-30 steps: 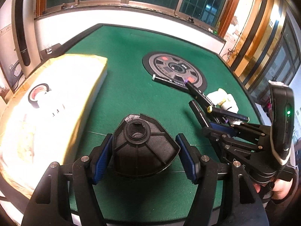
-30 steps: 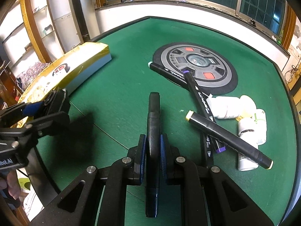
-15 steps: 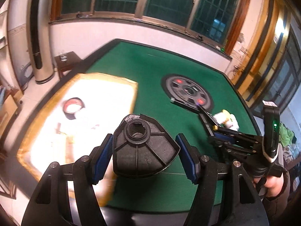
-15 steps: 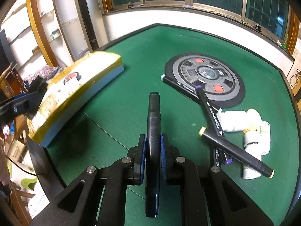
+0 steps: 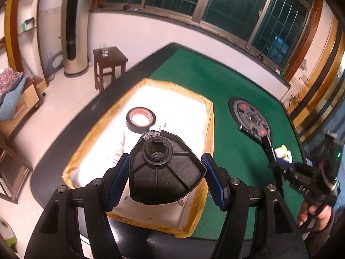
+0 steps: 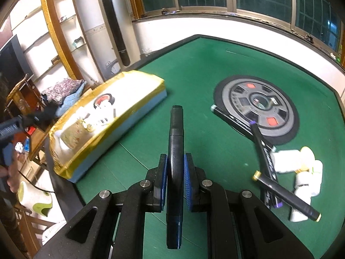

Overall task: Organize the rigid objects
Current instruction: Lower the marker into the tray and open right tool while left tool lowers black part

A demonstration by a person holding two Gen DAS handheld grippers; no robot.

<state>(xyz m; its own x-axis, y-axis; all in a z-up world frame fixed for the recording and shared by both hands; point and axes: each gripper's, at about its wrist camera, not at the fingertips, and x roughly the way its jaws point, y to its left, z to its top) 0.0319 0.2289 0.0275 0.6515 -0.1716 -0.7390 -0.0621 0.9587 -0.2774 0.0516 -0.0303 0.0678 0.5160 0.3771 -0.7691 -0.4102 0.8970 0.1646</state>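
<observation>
My left gripper (image 5: 165, 182) is shut on a black ribbed plastic part (image 5: 163, 170) and holds it above the white box with yellow tape edges (image 5: 207, 133). A black tape roll (image 5: 141, 119) lies in that box. My right gripper (image 6: 174, 182) is shut on a black marker (image 6: 175, 151) and holds it above the green table (image 6: 194, 99). The box also shows in the right wrist view (image 6: 138, 112), to the left of the marker. The right gripper shows at the right in the left wrist view (image 5: 301, 177).
A round grey dial (image 6: 258, 105) sits in the table's middle. Loose black markers (image 6: 284, 196) and several white bottles (image 6: 301, 172) lie at the right. A wooden stool (image 5: 108, 64) and a tall fan (image 5: 72, 28) stand beyond the table's left edge.
My left gripper has risen and swung left with the black part, from over the green felt to over the box. My right gripper has lifted a little with the marker.
</observation>
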